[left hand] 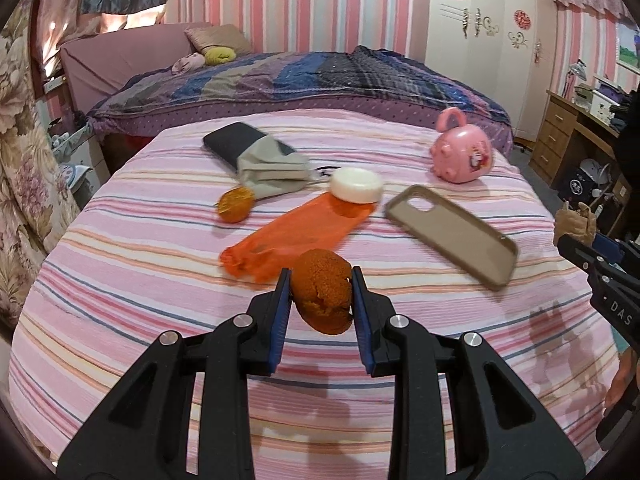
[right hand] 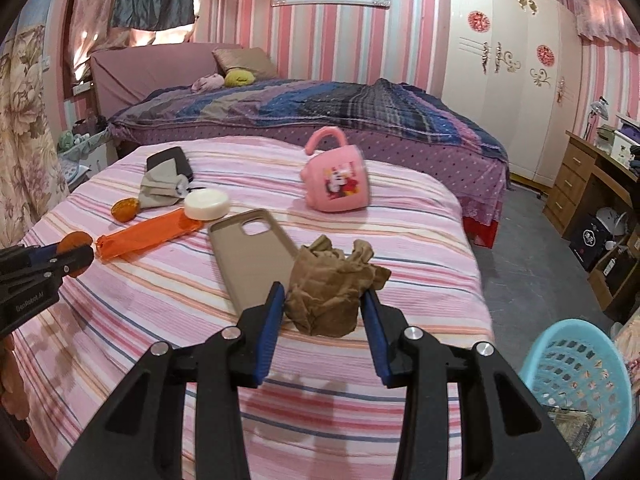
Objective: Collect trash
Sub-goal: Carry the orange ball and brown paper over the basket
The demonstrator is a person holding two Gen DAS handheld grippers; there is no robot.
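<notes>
My left gripper [left hand: 320,276] is shut on a piece of orange peel [left hand: 323,294], held above the pink striped table [left hand: 160,300]. My right gripper [right hand: 325,292] is shut on a crumpled brown paper wad [right hand: 328,294], also lifted off the cloth. Lying on the table are an orange mesh bag [left hand: 296,232], a second orange peel [left hand: 235,209] and a grey crumpled wrapper [left hand: 270,170]. The right gripper with its brown wad [left hand: 576,222] shows at the right edge of the left wrist view. The left gripper [right hand: 76,254] shows at the left edge of the right wrist view.
A light-blue plastic basket [right hand: 576,384] stands on the floor at the table's right. On the table lie a beige phone case [left hand: 452,236], a white round soap [left hand: 356,185], a pink toy mug [left hand: 464,152] and a black phone [left hand: 232,142]. A bed [left hand: 320,76] stands behind.
</notes>
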